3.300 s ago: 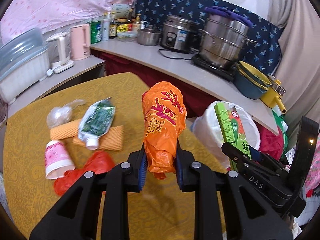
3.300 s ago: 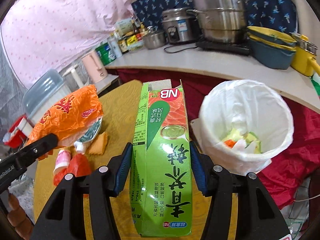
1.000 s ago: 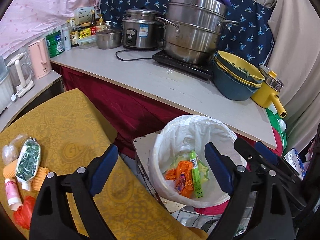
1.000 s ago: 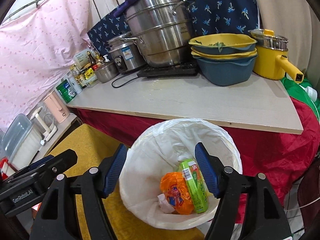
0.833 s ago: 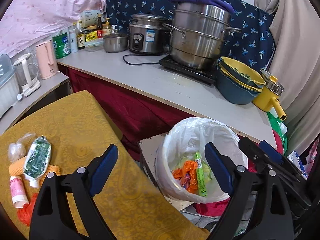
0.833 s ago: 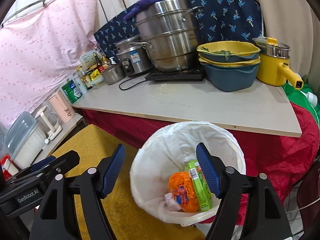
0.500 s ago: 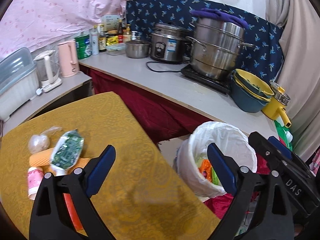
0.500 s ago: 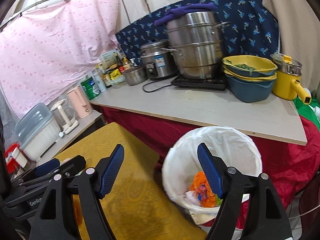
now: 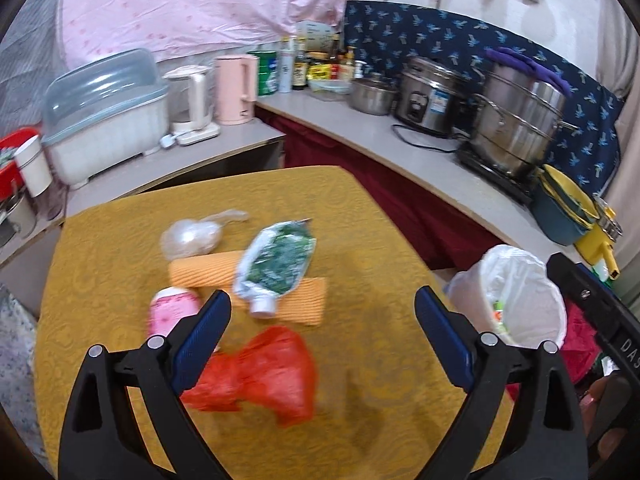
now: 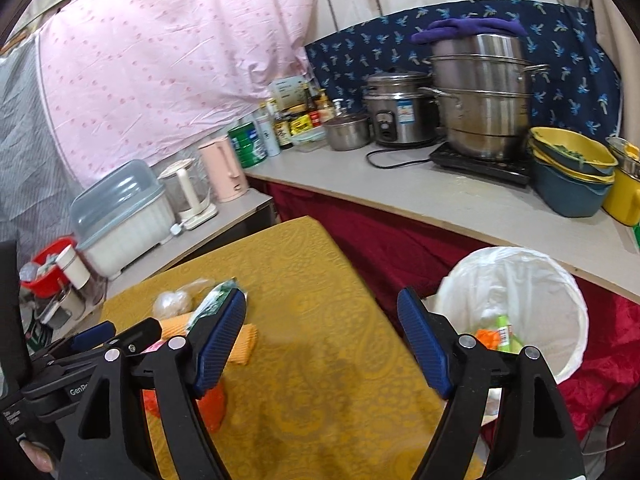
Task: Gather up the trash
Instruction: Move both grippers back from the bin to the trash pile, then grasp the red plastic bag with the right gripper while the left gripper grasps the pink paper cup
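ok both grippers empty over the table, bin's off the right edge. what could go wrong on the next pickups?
1. The green spouted pouch lies on the orange cloth; a grab may take both.
2. The red plastic bag is thin and crumpled, so the left gripper may catch only a fold and drop it.
3. The white-lined bin stands beyond the table edge; a release short of it lands on the floor.

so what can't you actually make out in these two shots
- Pink cup, left wrist view: its lower end sits behind the left gripper's finger.
- Red bag, right wrist view: mostly behind the right gripper frame and the other gripper.
- Bin contents, both views: only scraps of orange and green show; the liner wall and a finger hide the rest.
- Bottle labels on the counter: too small to read.
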